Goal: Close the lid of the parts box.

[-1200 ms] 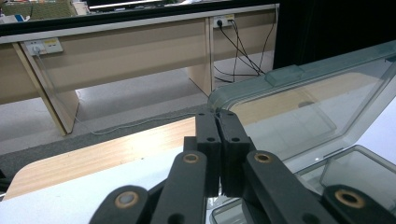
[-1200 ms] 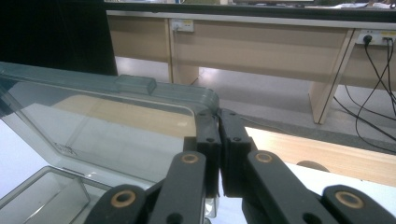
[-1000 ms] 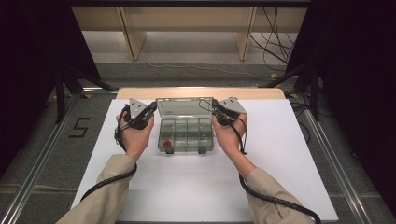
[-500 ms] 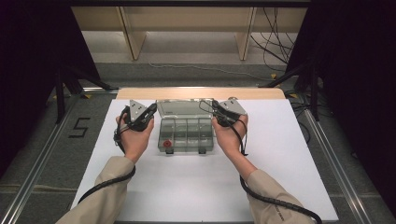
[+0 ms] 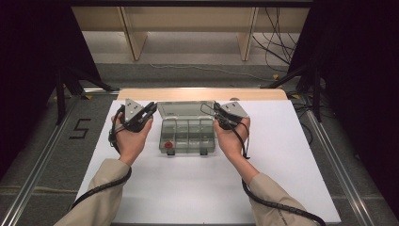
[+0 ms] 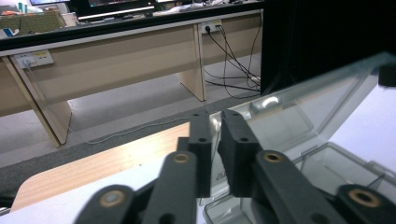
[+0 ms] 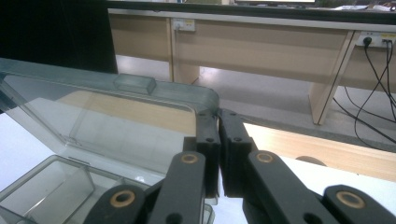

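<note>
At the centre of the high view sits the clear compartment box (image 5: 188,134), its lid (image 5: 186,109) raised. The left gripper (image 6: 215,140) and right gripper (image 7: 218,135) each pinch a lid edge — jaws nearly closed on it — one at either side.

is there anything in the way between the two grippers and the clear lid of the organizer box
Nothing visible. The left gripper and the right gripper are each already shut on a side edge of the lid, which stands open above the box.
</note>
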### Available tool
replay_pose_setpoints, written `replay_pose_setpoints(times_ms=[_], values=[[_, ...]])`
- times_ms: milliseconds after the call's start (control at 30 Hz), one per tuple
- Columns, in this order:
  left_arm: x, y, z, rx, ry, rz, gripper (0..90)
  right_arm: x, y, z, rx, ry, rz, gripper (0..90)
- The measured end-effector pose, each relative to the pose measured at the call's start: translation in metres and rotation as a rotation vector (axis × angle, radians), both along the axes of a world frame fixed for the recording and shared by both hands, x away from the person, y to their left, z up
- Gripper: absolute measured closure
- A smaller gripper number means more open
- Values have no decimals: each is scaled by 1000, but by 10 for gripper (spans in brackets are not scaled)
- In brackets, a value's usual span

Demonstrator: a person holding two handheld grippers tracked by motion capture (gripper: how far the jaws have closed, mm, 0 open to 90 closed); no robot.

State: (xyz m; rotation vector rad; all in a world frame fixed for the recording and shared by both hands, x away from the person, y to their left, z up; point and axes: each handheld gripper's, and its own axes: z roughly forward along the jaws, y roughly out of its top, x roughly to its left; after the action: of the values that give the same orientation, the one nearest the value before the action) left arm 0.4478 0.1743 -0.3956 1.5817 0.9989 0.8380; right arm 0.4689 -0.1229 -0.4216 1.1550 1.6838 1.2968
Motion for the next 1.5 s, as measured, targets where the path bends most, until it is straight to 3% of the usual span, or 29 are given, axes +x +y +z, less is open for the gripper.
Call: replay_pose_setpoints(times_ms=[67, 267, 533, 1000, 1400, 1500], values=[[1, -3, 5, -6, 0, 6, 894, -2, 0, 0, 2, 3, 0, 880], [7, -12, 12, -2, 0, 13, 899, -4, 0, -2, -2, -5, 2, 879], [14, -13, 8, 12, 20, 2, 900, -11, -3, -4, -3, 0, 17, 874], [13, -15, 7, 27, 28, -15, 900, -19, -6, -8, -8, 5, 38, 853], [12, -17, 4, 37, 44, -27, 900, -24, -13, -10, -14, 22, 72, 747], [12, -16, 3, 42, 49, -32, 900, -26, -17, -10, -12, 54, 89, 701]])
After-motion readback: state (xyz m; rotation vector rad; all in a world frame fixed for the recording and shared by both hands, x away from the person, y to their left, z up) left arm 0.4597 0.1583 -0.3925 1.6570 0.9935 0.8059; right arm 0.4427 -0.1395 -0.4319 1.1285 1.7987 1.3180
